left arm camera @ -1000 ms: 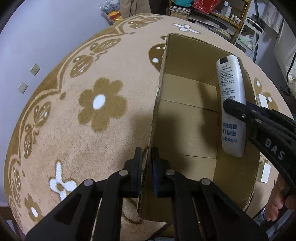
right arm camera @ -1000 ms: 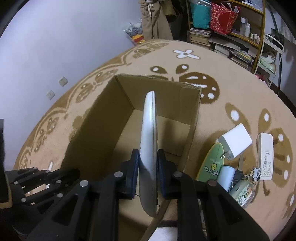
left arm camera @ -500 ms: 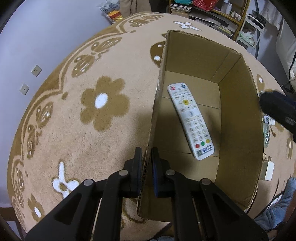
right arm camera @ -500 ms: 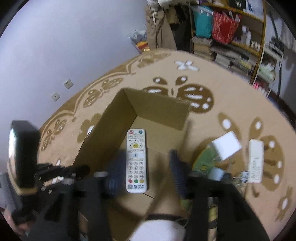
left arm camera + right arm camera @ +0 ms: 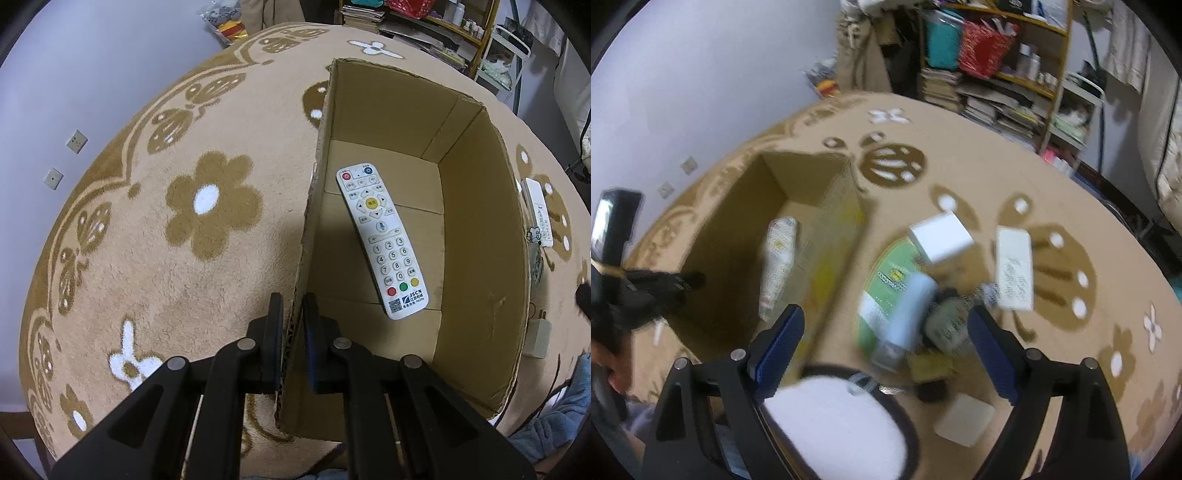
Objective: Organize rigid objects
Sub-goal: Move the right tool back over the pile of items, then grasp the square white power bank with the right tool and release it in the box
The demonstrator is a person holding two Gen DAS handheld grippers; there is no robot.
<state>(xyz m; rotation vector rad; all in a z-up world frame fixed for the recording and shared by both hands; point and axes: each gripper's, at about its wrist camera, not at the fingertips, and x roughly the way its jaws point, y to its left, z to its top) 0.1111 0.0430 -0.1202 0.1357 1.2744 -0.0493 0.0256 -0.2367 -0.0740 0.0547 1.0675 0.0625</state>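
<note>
Holding one box (image 5: 476, 236) wall | one remote (image 5: 382, 240) inside | two tools

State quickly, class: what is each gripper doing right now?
Left gripper: shut on the cardboard box wall.
Right gripper: fingers opening, holding nothing.

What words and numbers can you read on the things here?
"JSCN": bottom end of the white remote lying in the cardboard box.
"1" to "9" and "0": its number keys.
Chinese key labels and the line under JSCN: too small.
Items on the carpet: too blurred.
</note>
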